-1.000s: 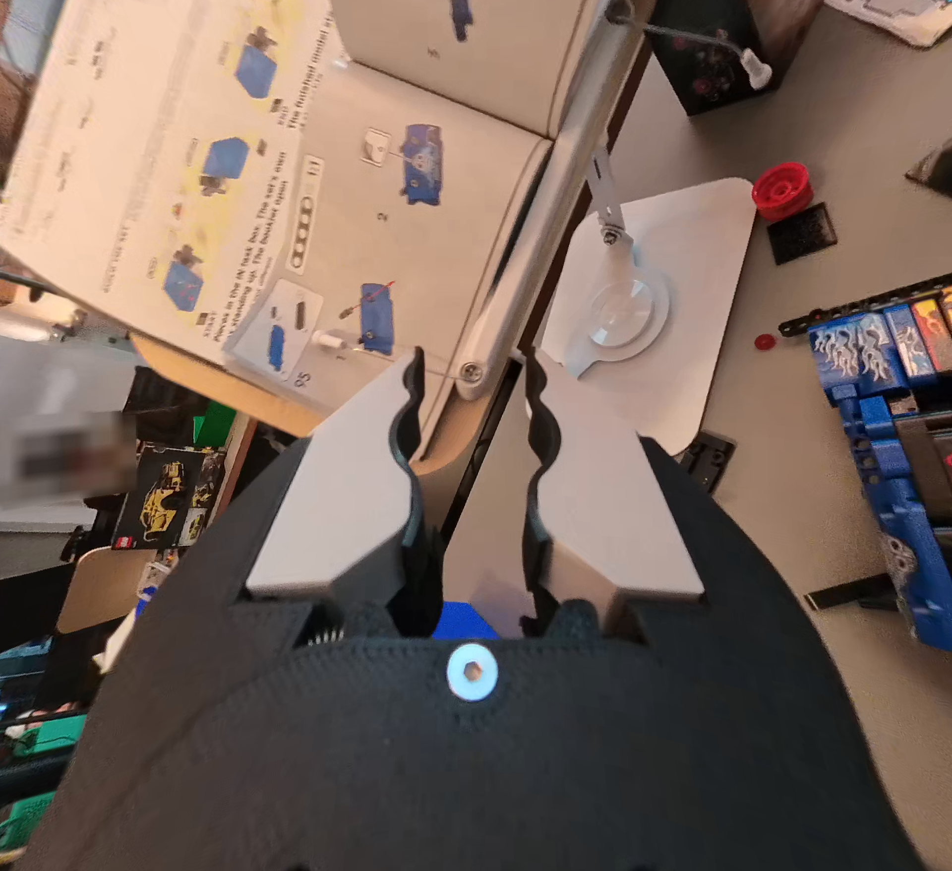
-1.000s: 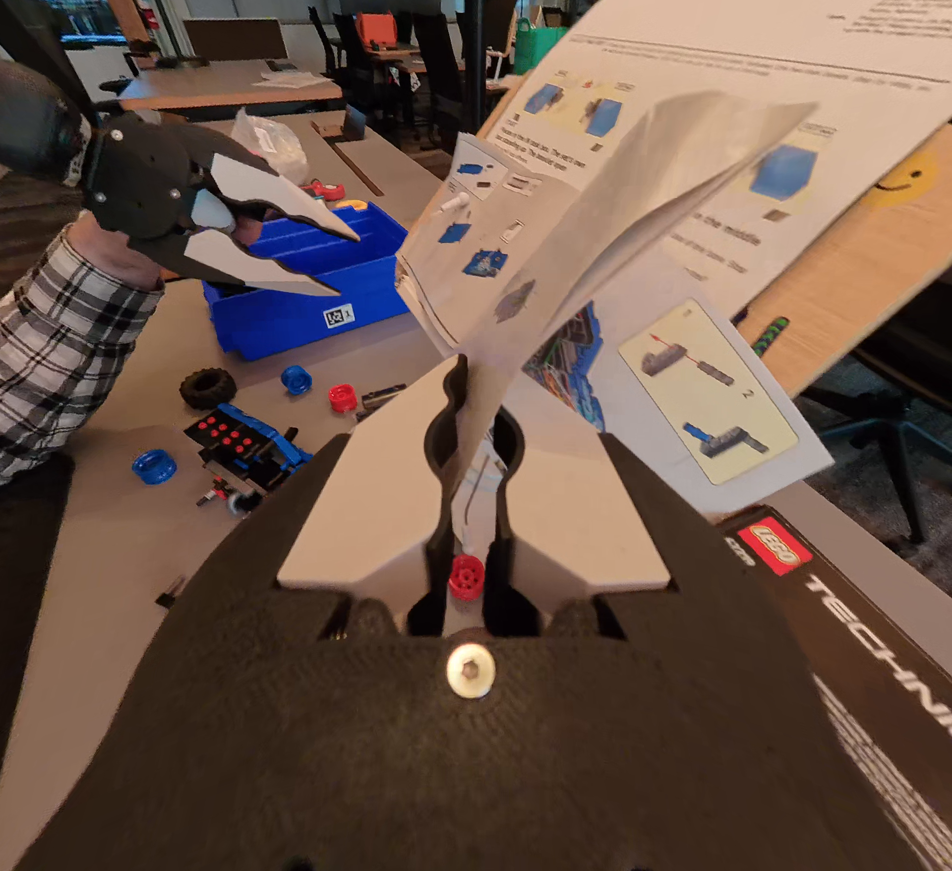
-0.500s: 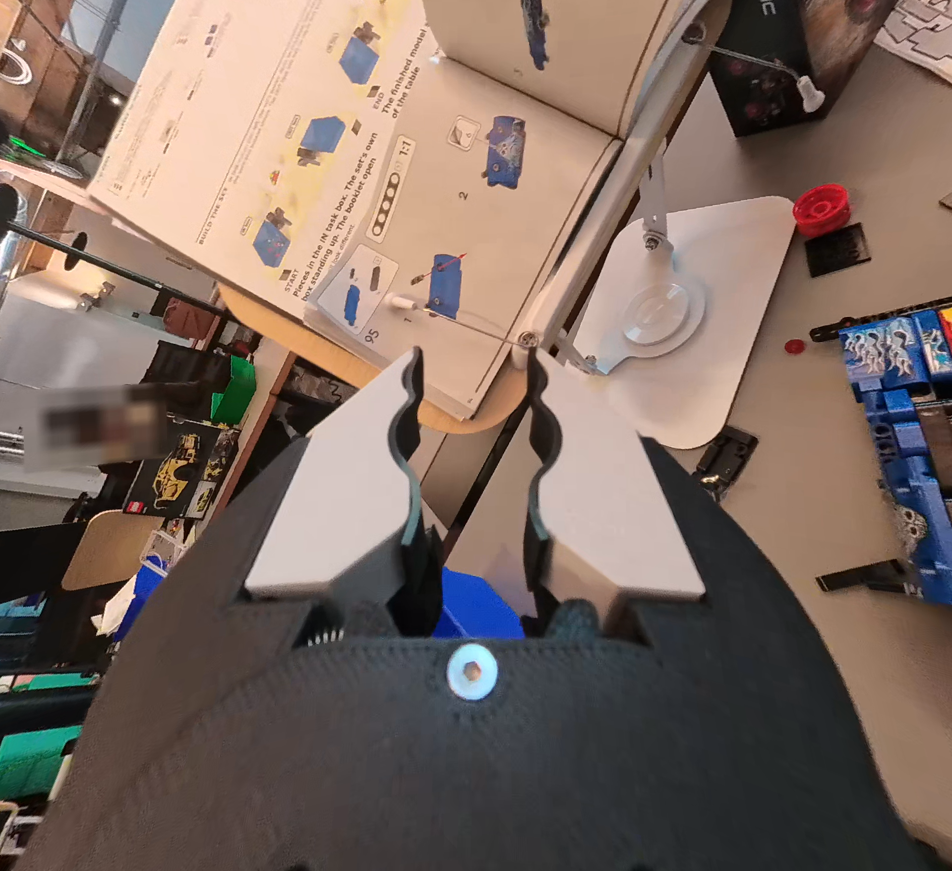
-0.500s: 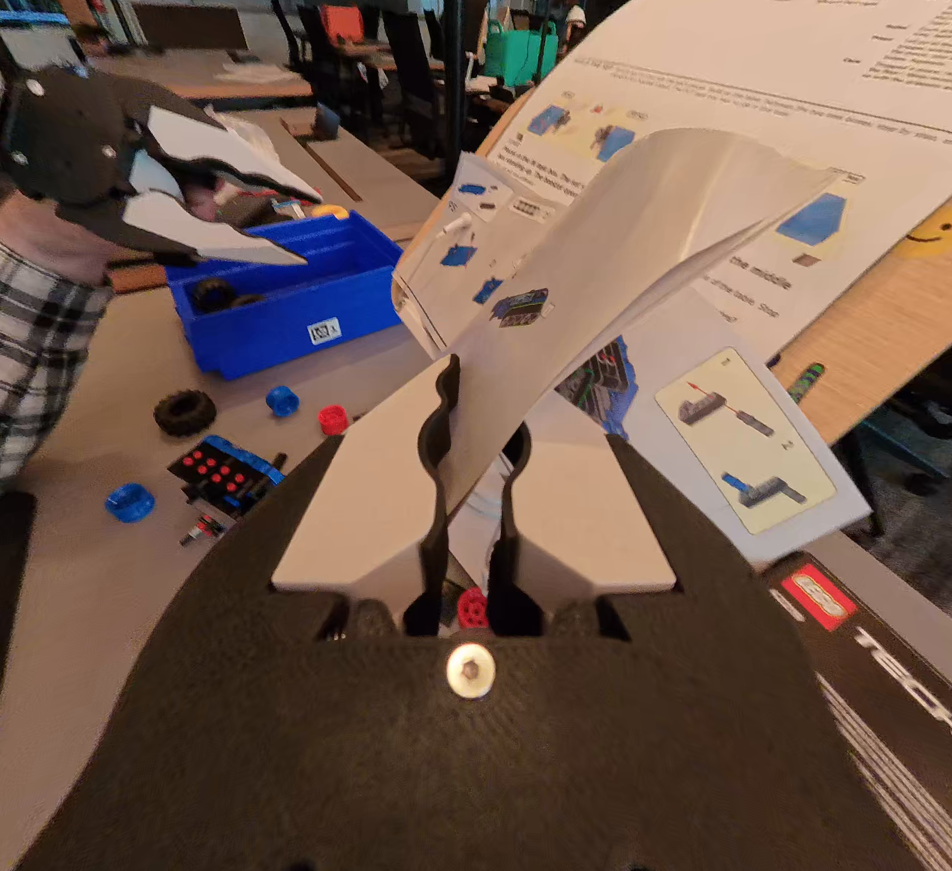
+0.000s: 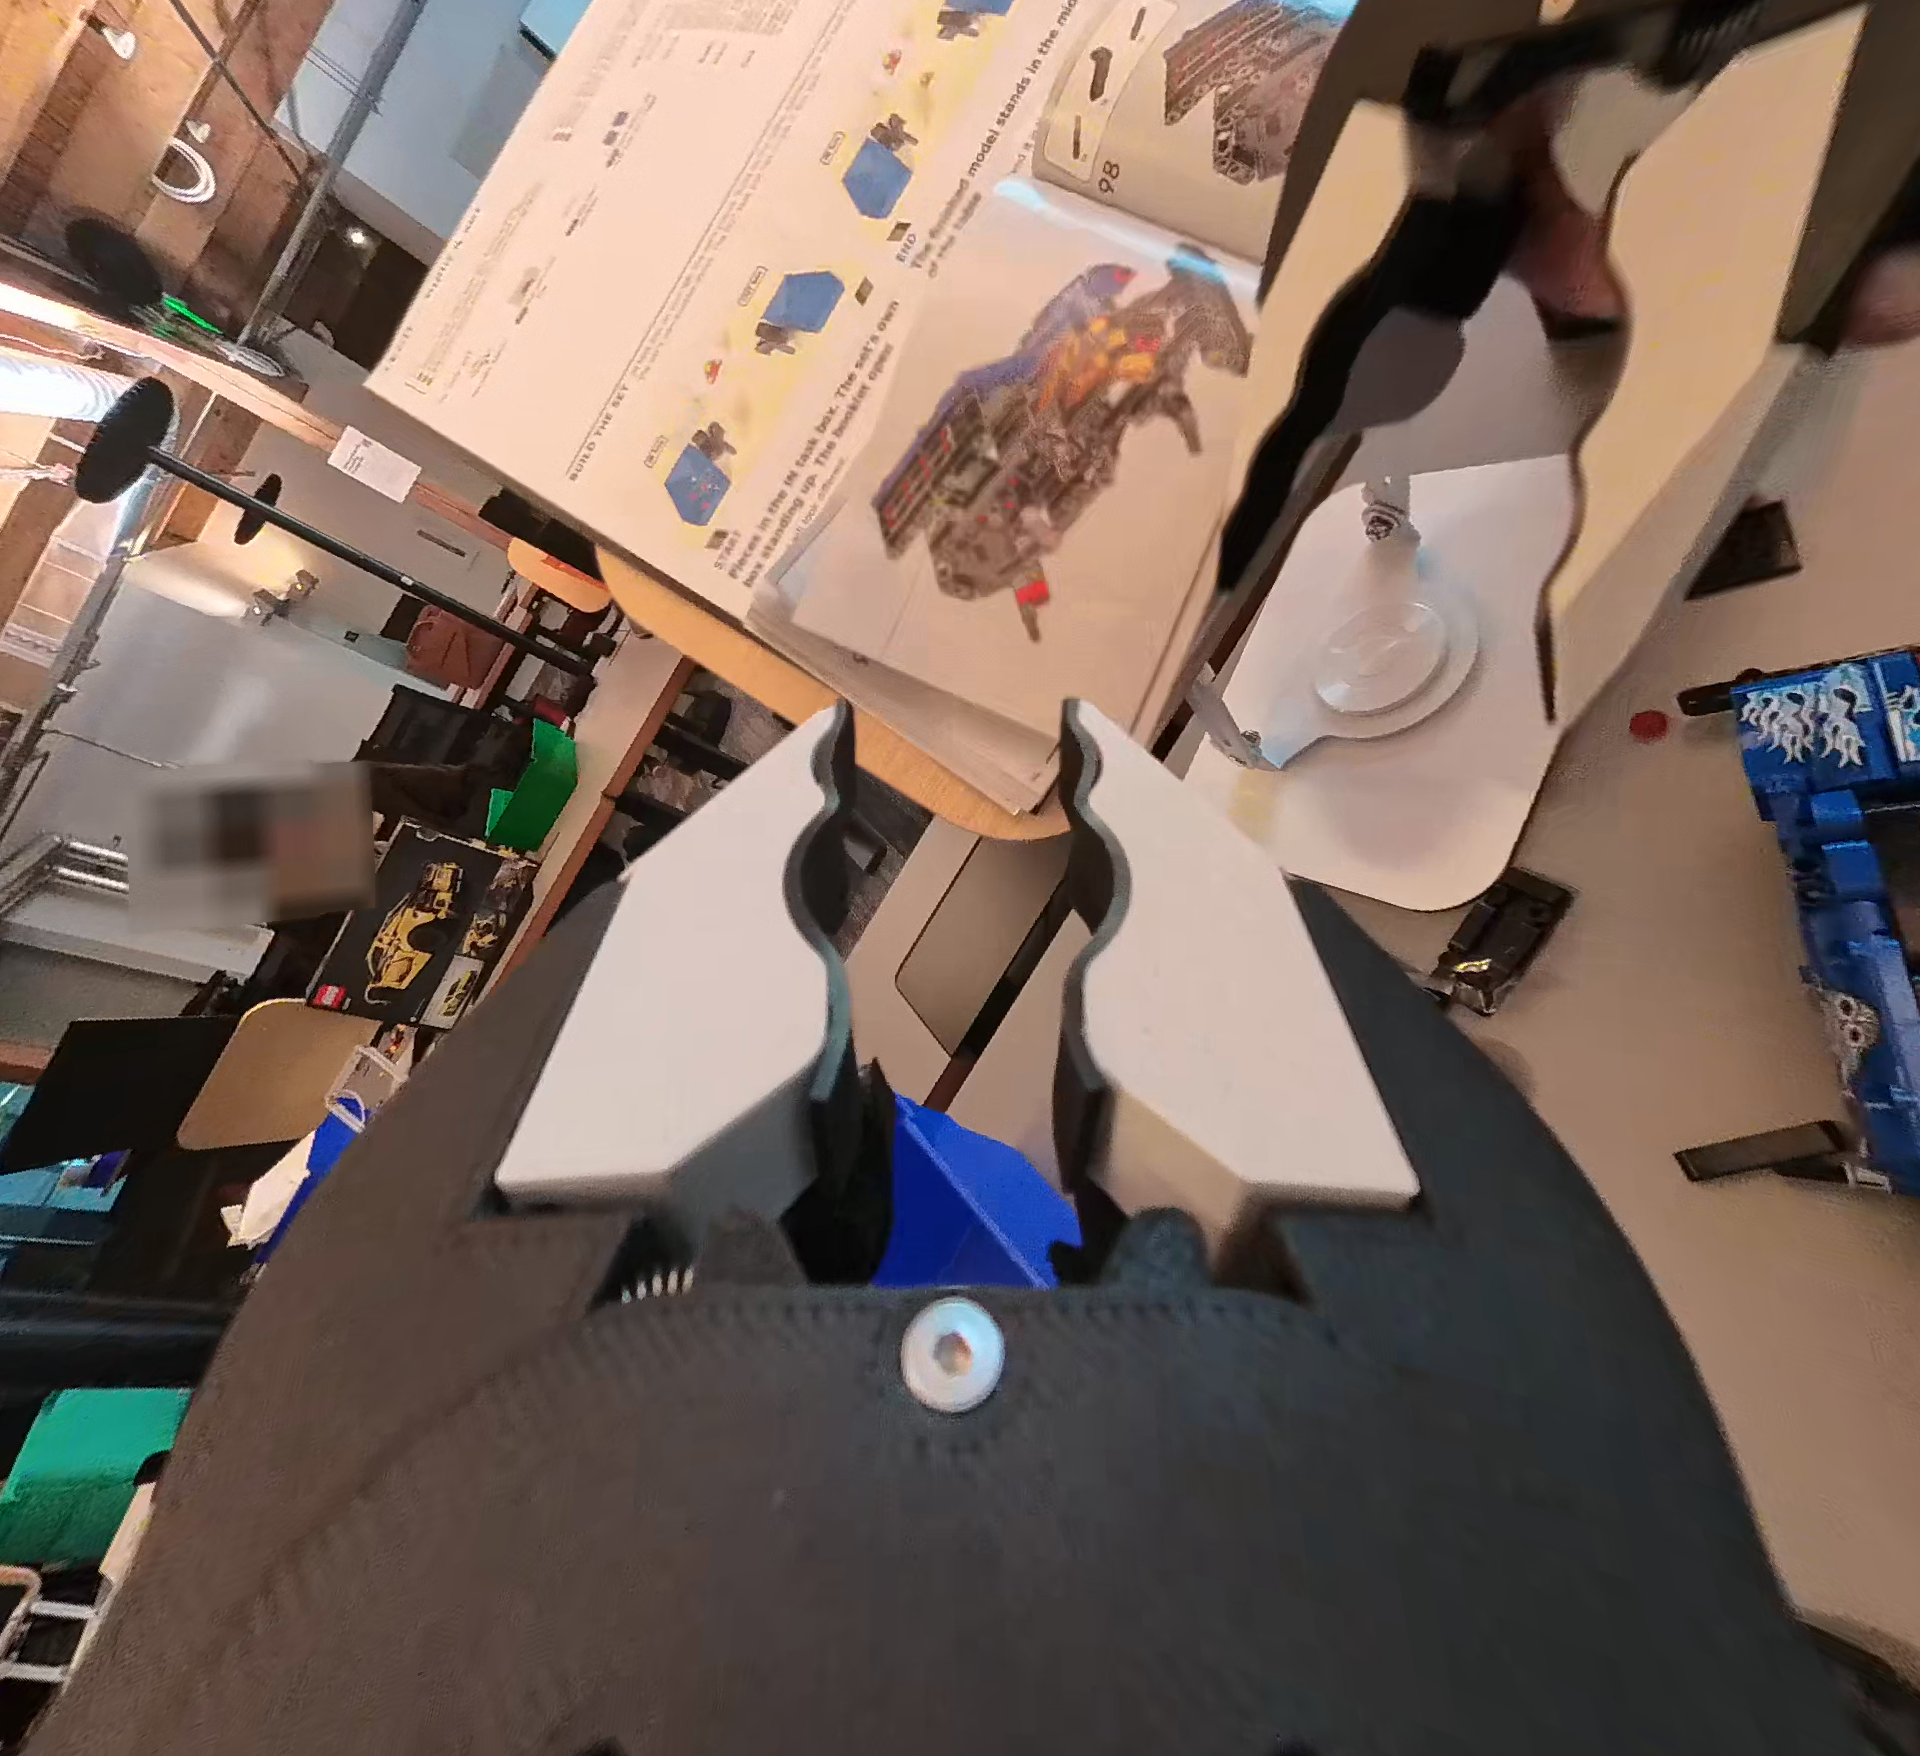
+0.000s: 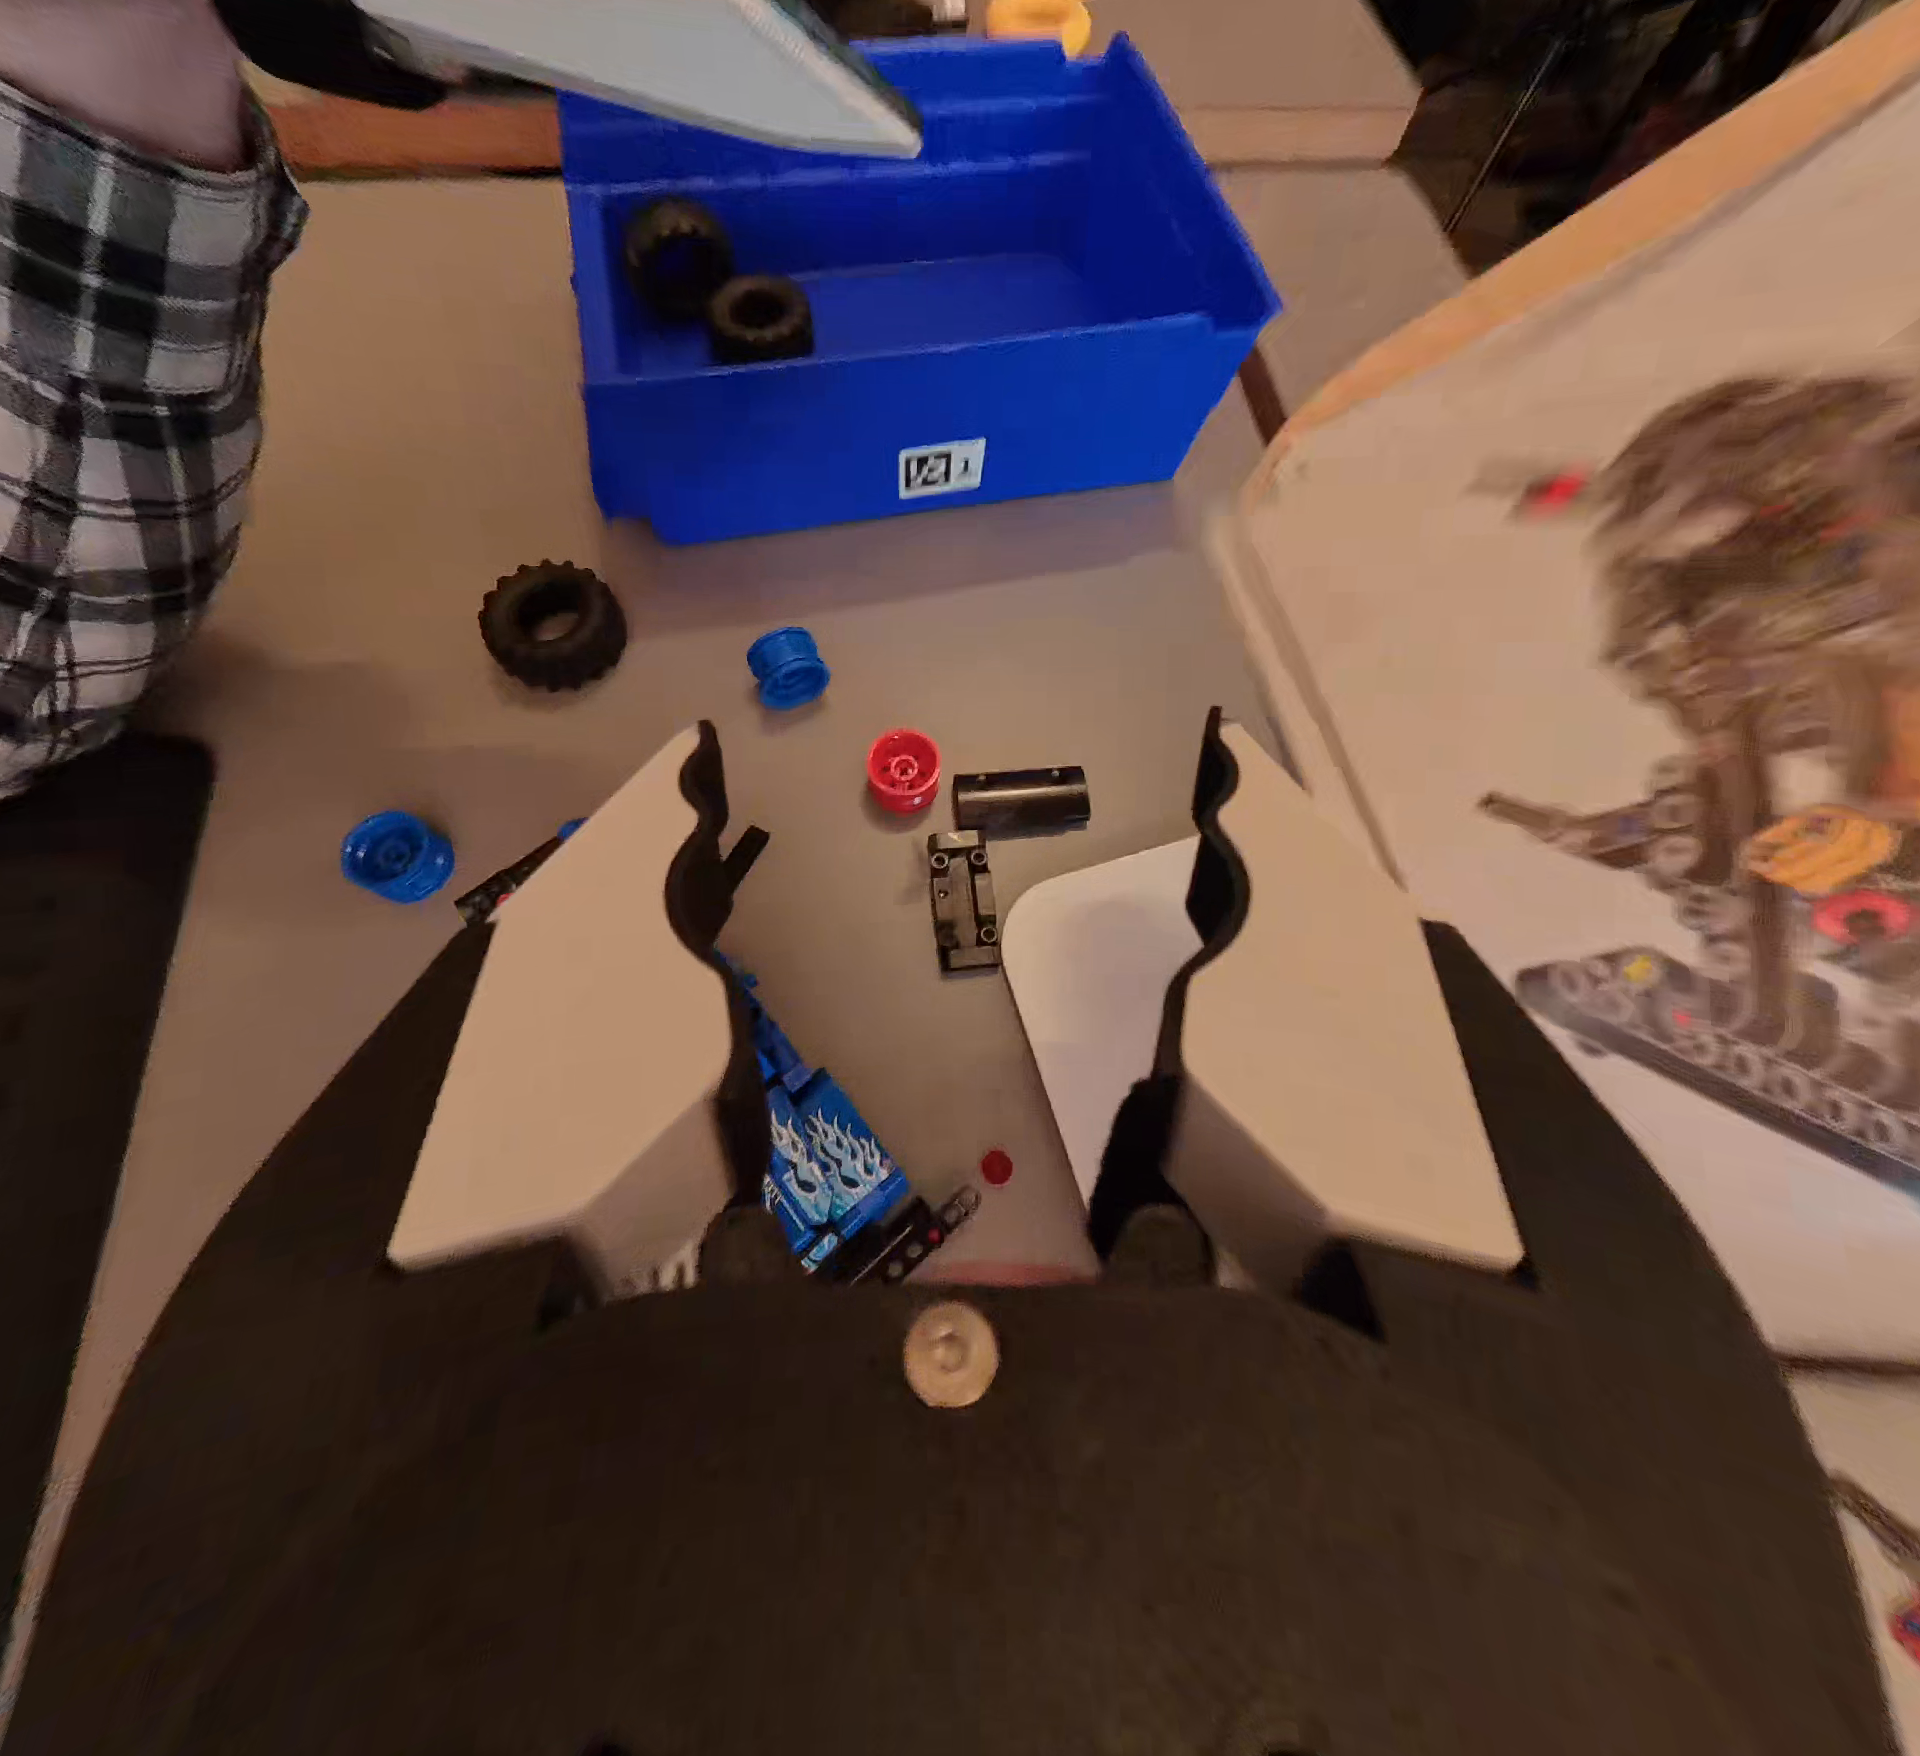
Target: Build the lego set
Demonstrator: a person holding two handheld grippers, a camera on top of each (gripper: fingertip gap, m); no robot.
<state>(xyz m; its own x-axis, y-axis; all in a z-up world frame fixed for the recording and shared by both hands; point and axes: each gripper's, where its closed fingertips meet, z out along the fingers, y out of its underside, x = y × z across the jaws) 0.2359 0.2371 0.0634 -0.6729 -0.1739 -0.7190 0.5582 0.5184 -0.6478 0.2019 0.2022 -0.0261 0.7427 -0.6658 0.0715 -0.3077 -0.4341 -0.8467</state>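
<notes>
The instruction booklet (image 5: 987, 418) stands open on its stand, showing a picture of the finished model; it also shows in the right wrist view (image 6: 1662, 771). My left gripper (image 5: 956, 719) is open and empty, just below the booklet's lower edge. My right gripper (image 6: 956, 740) is wide open and empty above the table, over the part-built blue model with flame stickers (image 6: 821, 1156). It also shows in the left wrist view (image 5: 1392, 626), beside the booklet. Loose parts lie ahead of it: a red hub (image 6: 904, 769), a blue hub (image 6: 787, 665), another blue hub (image 6: 395, 854), a black tyre (image 6: 551, 626) and two black pieces (image 6: 966, 911).
A blue bin (image 6: 914, 459) at the back holds two black tyres (image 6: 758, 319). The stand's white base (image 5: 1382, 771) sits on the table beside the blue model (image 5: 1849, 823). A small red pin (image 6: 995, 1166) lies by the model. A plaid sleeve (image 6: 114, 418) is at the left. Some 11 cm of space lies between my two pairs of fingers. The red hub (image 6: 904, 769) is closer to my right gripper, around 20 cm from its tips; the left tips are 25 cm off.
My right gripper has let go of the booklet page, opened wide and swung down toward the table. The page has turned to the finished-model picture. My left gripper has drawn back slightly.
</notes>
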